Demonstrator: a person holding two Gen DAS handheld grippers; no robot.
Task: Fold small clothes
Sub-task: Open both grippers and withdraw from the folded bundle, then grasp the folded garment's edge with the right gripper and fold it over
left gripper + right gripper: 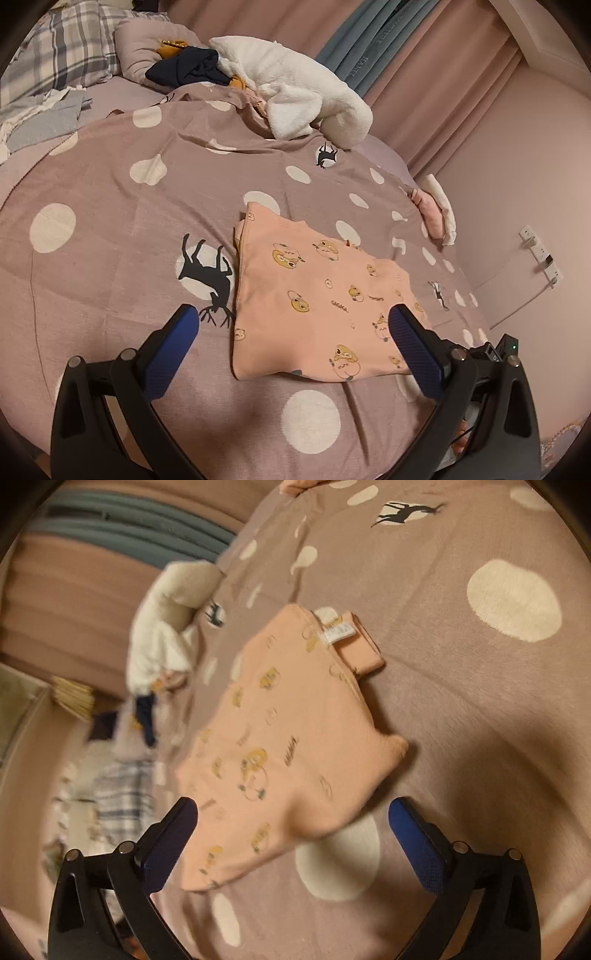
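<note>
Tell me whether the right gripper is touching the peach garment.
Apart. In the right wrist view the right gripper stands wide open above the peach garment, its blue pads clear of the cloth.

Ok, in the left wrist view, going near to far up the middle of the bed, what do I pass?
Left hand-held gripper, jaws open and empty → folded peach garment → spotted duvet cover → white fleece garment → pink curtain.
</note>
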